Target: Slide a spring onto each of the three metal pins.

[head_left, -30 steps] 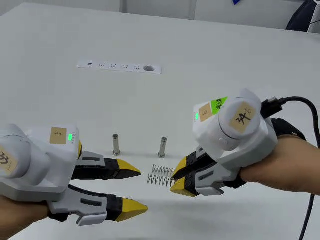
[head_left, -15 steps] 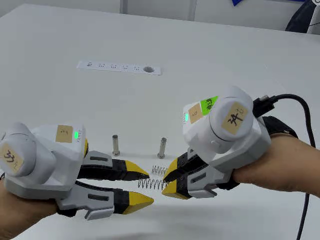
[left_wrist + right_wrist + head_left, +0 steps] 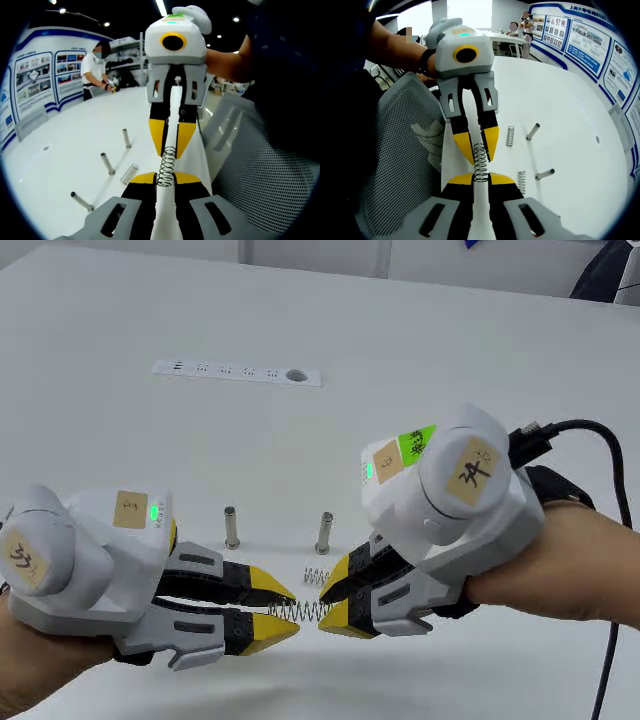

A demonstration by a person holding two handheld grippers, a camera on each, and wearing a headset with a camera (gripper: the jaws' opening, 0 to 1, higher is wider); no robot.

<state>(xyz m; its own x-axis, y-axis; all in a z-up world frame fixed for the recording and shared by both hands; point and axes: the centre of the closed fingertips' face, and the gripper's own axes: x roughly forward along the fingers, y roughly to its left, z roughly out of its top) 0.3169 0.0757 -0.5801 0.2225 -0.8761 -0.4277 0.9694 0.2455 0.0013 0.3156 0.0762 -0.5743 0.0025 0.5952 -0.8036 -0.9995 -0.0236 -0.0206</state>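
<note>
A thin steel spring (image 3: 304, 611) hangs level above the white table, held at both ends. My left gripper (image 3: 286, 610) is shut on its left end and my right gripper (image 3: 330, 605) is shut on its right end. In the left gripper view the spring (image 3: 167, 165) runs from my left gripper (image 3: 164, 179) up to the right gripper's yellow fingertips (image 3: 157, 135). In the right gripper view the spring (image 3: 480, 163) runs from my right gripper (image 3: 480, 179) to the left one. Two metal pins (image 3: 232, 528) (image 3: 325, 533) stand upright just behind. Three pins (image 3: 127, 138) (image 3: 107, 163) (image 3: 81, 201) appear in the left gripper view.
A loose spring (image 3: 316, 576) lies on the table under the grippers; two loose springs (image 3: 510, 136) (image 3: 521, 181) lie near the pins. A white power strip (image 3: 238, 372) sits farther back. A black cable (image 3: 612, 530) trails from the right hand. People stand in the background (image 3: 95, 70).
My left gripper's jaws have come together onto the spring's free end. The right gripper has carried the spring leftward and a little lower, towards the left gripper.
</note>
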